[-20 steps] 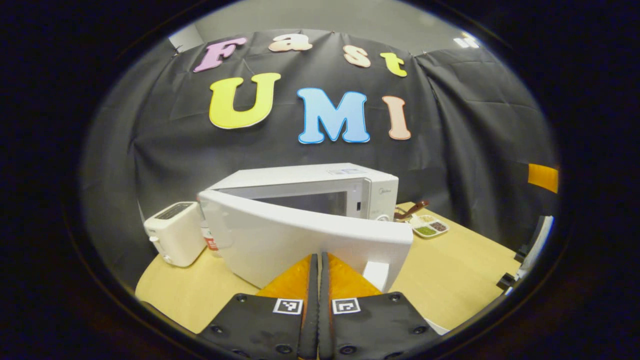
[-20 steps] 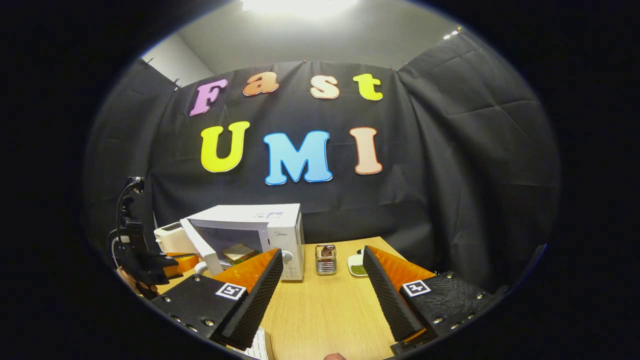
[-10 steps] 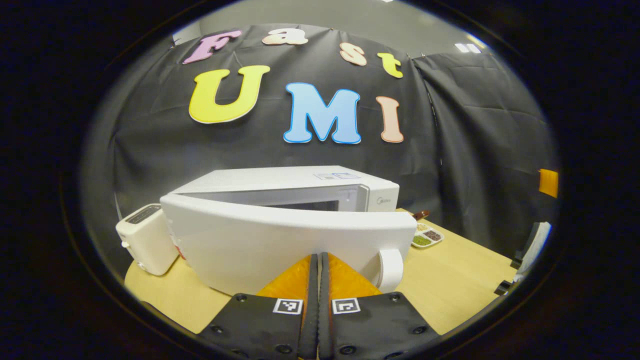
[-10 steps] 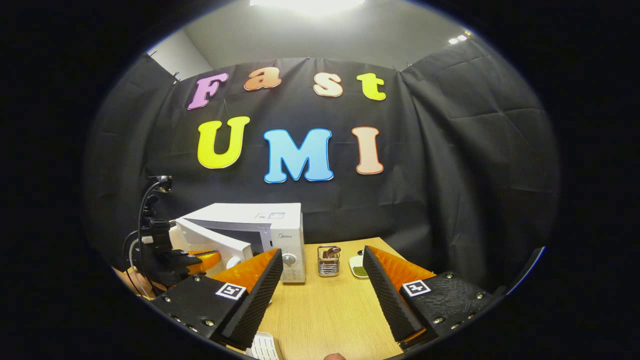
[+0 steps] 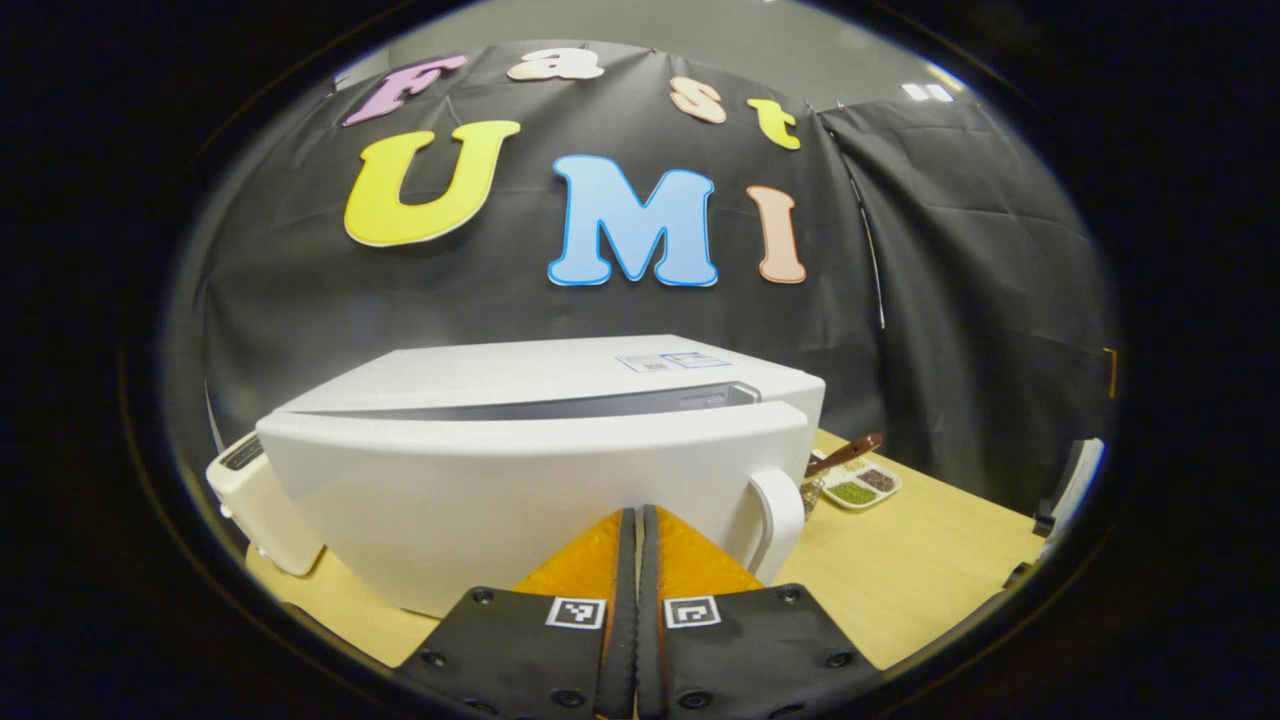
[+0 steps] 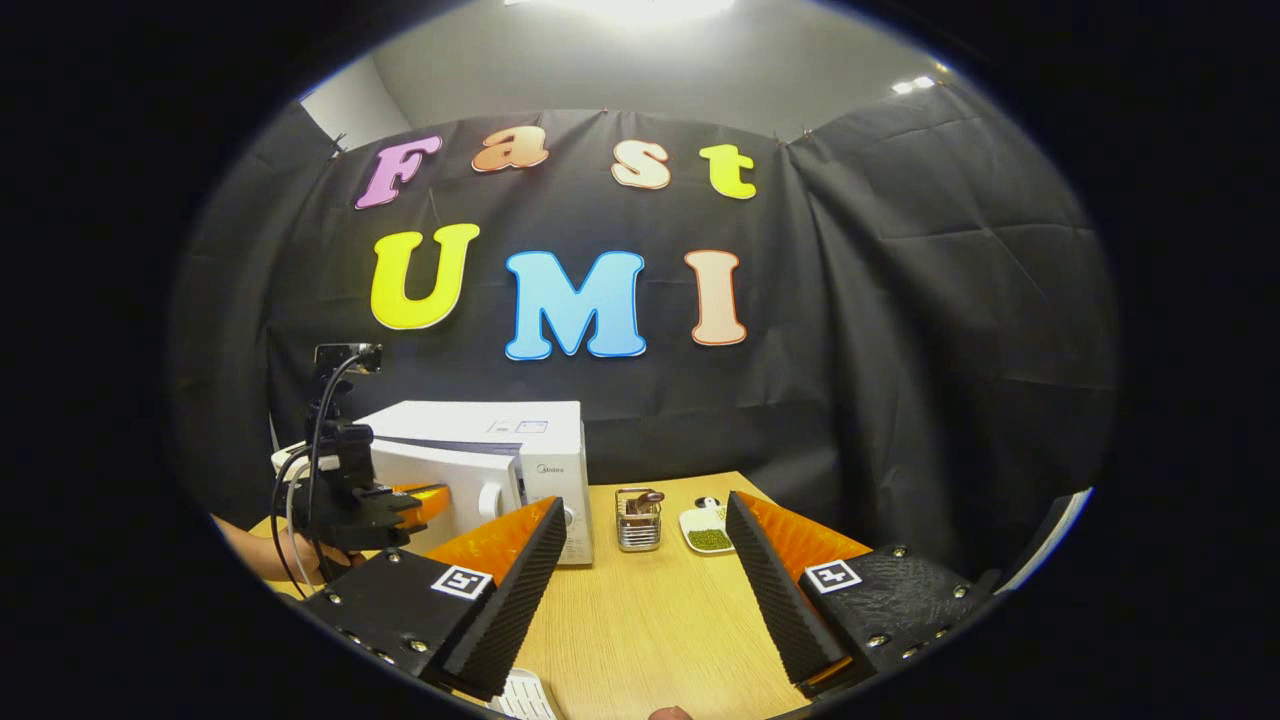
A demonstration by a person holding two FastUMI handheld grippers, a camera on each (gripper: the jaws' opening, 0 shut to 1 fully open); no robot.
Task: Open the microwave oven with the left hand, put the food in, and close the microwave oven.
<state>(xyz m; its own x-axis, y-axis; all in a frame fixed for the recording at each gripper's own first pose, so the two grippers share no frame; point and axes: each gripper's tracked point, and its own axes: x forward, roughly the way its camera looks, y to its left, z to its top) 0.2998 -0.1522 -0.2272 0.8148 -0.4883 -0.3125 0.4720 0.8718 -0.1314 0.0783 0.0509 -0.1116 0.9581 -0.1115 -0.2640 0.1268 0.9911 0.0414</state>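
Left of the left gripper's [image 5: 630, 520] fingers stands a toaster [image 5: 250, 490]; those fingers are pressed together, tips against the microwave [image 5: 560, 400] door [image 5: 500, 480], nearly closed; right of them lies a dish [image 5: 860, 487]; the right gripper's [image 6: 640, 560] fingers gape wide, empty, above the tabletop [image 6: 650, 620].

- Black cloth [image 6: 900, 330] hangs as booth wall on back and right side, creased, pinned along its top edge.
- Plain pale wall [image 6: 620, 70] above the cloth; bright ceiling light [image 6: 640, 8] at top of right gripper view, smaller light patch [image 6: 912, 85] upper right.
- Light wood-grain table [image 6: 650, 620] runs up to the cloth.
- Left gripper view: same cloth [image 5: 950, 300], seam where two panels meet on the right; table [image 5: 930, 560] tan, matte.
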